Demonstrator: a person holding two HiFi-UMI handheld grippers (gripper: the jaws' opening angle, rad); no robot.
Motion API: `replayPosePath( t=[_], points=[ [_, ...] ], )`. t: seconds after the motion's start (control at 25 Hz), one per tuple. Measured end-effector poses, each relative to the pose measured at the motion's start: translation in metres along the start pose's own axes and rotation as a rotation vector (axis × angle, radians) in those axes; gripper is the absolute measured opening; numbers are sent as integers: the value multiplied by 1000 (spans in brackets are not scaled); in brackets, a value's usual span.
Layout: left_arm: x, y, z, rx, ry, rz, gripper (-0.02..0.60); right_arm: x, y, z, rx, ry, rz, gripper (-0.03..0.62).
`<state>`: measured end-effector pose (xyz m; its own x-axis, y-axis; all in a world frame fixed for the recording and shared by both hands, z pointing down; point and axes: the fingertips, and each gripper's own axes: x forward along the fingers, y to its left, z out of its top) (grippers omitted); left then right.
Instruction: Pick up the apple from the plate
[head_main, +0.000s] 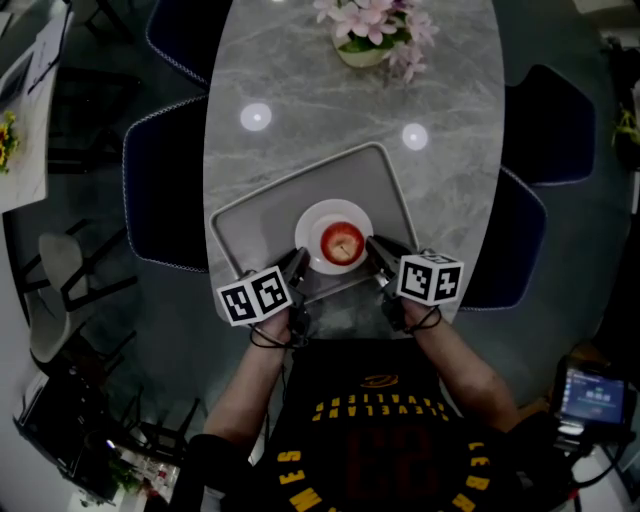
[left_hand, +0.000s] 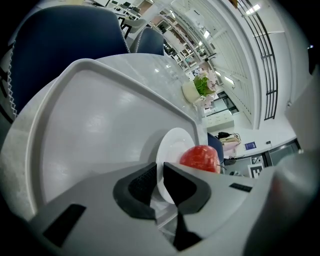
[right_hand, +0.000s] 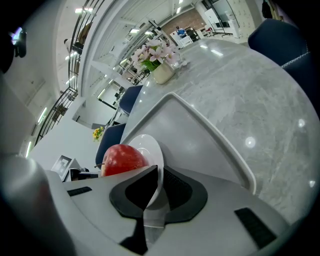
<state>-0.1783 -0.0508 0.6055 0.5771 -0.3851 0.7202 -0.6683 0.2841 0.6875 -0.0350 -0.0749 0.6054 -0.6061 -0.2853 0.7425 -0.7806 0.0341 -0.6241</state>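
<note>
Item: apple (head_main: 342, 243), red, whole, stem side up. Location: middle of the white plate (head_main: 308, 225), touching nothing but the plate.

Plate: lies inside the grey tray (head_main: 260, 215) on the marble table (head_main: 300, 90), close to the table's near edge. No view shows whether it is raised off the tray.

Left gripper (head_main: 297, 262): at the plate's left rim. Its own view shows the two black pads drawn close with the thin rim (left_hand: 172, 145) pinched between them, and the apple (left_hand: 200, 157) just beyond, outside the jaws.

Right gripper (head_main: 378, 250): at the plate's right rim. Its own view shows the pads clamped on the rim (right_hand: 150, 145), with the apple (right_hand: 122, 159) to one side, not between the jaws.

Other: flower pot (head_main: 370, 35) at the far end of the table, well apart.

Progress, as a judgement: neither gripper holds the apple, so the pick is not yet done. Both are taken up with the plate. Remaining: free one gripper from the rim, spread its jaws, bring them round the apple, close on it and lift it clear of the plate
</note>
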Motion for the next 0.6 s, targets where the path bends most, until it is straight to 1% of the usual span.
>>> replayPosePath(
  t=[0.24, 0.6],
  points=[
    [7, -8, -7, 24, 22, -7, 43, -8, -10, -2, 27, -25, 3, 44],
    [-5, -31, -41, 61, 70, -24, 43, -51, -13, -27, 61, -65, -12, 44]
  ],
)
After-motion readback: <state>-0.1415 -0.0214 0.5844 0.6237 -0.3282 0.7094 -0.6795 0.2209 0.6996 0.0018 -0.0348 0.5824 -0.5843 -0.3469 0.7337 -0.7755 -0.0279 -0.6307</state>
